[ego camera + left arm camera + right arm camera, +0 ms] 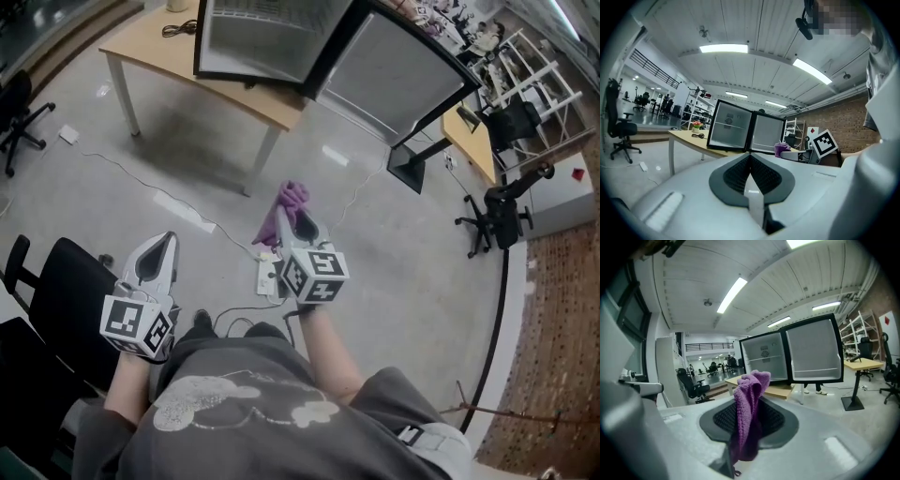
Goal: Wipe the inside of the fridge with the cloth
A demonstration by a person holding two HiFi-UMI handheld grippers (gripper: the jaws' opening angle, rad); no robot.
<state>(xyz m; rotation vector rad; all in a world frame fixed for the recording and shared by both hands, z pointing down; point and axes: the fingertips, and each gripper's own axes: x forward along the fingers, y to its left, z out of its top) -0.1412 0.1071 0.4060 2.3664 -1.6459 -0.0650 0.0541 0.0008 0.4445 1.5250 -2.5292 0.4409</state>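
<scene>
A small black fridge [272,37] stands on a wooden table [155,47] ahead, its door [398,70] swung wide open to the right; the white inside shows in both gripper views [729,129] [764,357]. My right gripper [292,214] is shut on a purple cloth [286,208] that sticks up between its jaws [749,413]. The left gripper [161,251] is held low at my left side, shut with nothing in it [751,171]. Both are well short of the fridge, over the floor.
A white power strip [266,277] with cables lies on the grey floor in front of me. Black office chairs stand at left [56,291] and right [497,220]. A monitor stand base [412,169] and another desk [473,141] are to the right of the fridge door.
</scene>
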